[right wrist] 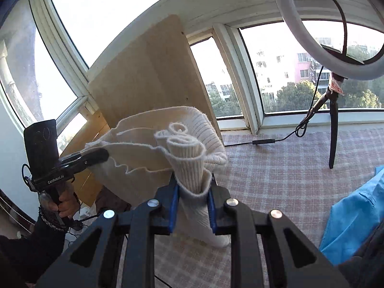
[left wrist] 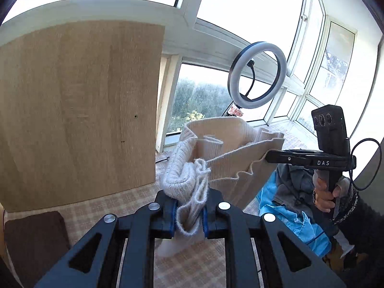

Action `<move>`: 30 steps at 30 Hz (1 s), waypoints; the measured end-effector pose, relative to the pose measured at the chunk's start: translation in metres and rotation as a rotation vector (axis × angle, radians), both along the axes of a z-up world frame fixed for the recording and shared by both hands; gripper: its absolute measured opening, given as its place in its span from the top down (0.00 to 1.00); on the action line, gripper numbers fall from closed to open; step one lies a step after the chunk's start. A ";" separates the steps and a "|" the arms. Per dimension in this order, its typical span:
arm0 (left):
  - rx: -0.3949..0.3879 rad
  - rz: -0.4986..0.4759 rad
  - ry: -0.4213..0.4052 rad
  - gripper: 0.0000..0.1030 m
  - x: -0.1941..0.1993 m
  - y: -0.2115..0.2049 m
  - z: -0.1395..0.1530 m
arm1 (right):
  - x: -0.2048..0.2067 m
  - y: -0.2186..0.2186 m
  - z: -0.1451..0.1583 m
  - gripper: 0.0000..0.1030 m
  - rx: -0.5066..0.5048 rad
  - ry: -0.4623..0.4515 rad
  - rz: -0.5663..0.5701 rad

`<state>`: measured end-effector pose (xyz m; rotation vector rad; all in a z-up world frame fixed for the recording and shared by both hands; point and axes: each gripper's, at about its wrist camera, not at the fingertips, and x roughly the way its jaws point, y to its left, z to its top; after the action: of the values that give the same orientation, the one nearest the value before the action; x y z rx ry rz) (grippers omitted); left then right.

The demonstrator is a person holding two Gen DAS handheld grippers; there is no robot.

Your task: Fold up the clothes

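A cream ribbed knit sweater point(left wrist: 230, 144) hangs in the air, stretched between both grippers above the checked cloth surface point(left wrist: 196, 259). My left gripper point(left wrist: 188, 212) is shut on a bunched edge of it; it also shows in the right wrist view point(right wrist: 96, 154). My right gripper point(right wrist: 193, 199) is shut on a rolled, bunched part of the sweater point(right wrist: 192, 129); it also shows at the right of the left wrist view point(left wrist: 270, 156), pinching the sweater's wavy hem.
A light wooden board point(left wrist: 79, 110) leans against the windows. A ring light point(left wrist: 256, 72) on a tripod point(right wrist: 333, 120) stands behind, with a cable on the cloth. A blue shirt point(left wrist: 288, 213) and grey clothes point(left wrist: 295, 180) lie at the right. A dark brown block point(left wrist: 33, 240) lies low left.
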<state>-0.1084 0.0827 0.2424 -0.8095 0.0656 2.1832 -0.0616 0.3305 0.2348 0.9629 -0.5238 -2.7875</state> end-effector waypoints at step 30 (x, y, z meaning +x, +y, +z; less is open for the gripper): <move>-0.300 0.004 -0.366 0.82 0.081 0.002 -0.197 | 0.069 -0.032 -0.186 0.59 -0.102 -0.482 0.080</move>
<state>-0.0275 0.0847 0.0454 -1.3676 0.2108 2.0207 0.0074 0.2990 0.0486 1.5988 -0.6591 -2.4234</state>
